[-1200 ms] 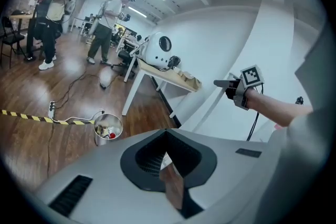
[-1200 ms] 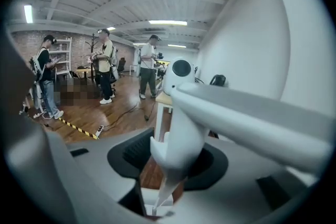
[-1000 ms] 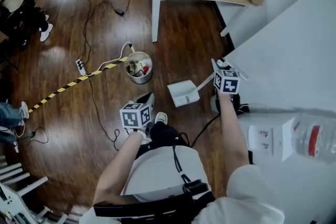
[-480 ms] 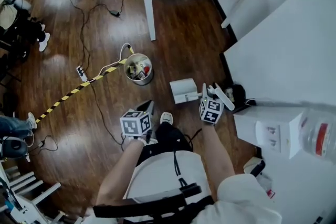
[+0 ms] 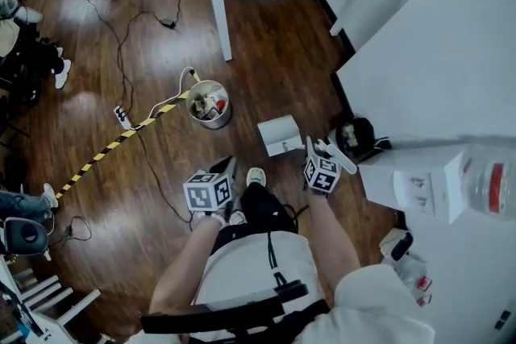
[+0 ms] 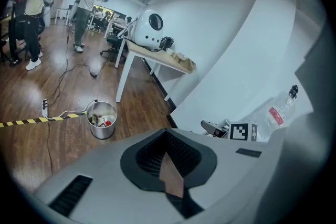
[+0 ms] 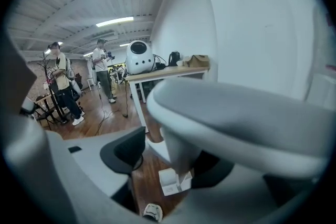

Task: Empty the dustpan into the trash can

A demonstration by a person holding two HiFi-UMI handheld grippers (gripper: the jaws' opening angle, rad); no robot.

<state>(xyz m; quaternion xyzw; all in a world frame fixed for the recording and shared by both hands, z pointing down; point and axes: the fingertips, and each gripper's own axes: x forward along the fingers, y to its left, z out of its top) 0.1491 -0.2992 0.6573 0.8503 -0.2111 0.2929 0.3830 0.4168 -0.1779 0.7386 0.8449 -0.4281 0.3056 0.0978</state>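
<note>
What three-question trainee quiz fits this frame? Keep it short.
1. True or false: the white plastic dustpan lies on the brown wooden floor, apart from the round metal trash can.
2. The right gripper's fingers are: A) shut on the dustpan's handle; B) apart, gripping nothing; C) out of view.
3. Which is nearer the right gripper, the dustpan or the trash can?

Key: 1 true. 2 B; they have just been opening. 3 the dustpan.
</note>
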